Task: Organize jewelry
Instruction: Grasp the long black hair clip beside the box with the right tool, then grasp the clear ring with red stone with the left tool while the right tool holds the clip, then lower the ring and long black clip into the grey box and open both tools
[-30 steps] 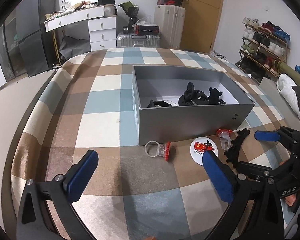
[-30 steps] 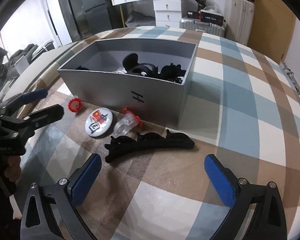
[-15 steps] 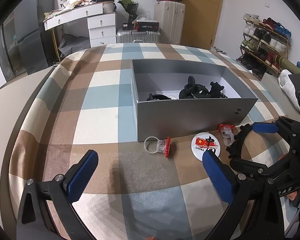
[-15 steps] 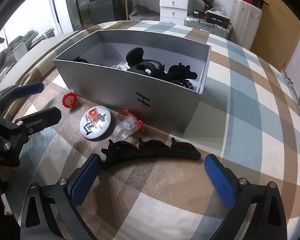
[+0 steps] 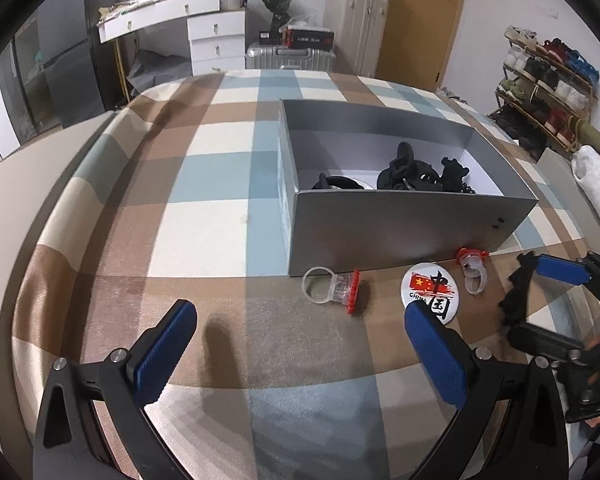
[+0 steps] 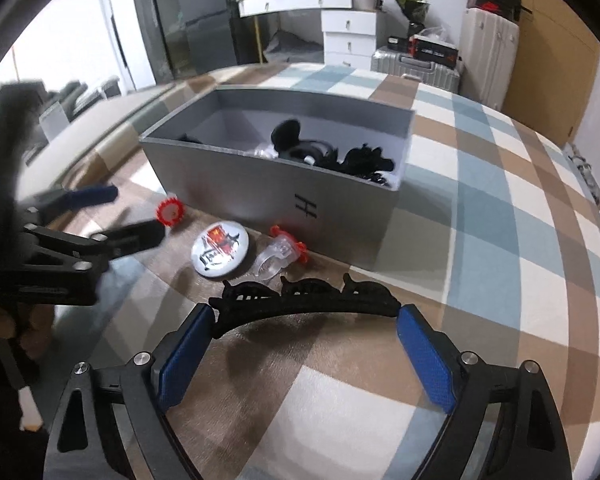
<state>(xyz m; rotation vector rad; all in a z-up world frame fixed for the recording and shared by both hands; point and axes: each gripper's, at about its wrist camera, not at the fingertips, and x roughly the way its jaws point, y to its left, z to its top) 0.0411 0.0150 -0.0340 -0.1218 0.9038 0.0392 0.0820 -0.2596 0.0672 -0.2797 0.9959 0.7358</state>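
In the right wrist view, the black hair clip (image 6: 304, 298), lying on the checked cover before the grey box (image 6: 276, 184), is straddled by the wide-open, empty right gripper (image 6: 304, 344), which should be closed squarely across its ends.

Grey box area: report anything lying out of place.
Four pieces lie loose on the checked cover in front of the grey box, not inside: a black hair clip, a round China badge, and two clear rings with red tops.
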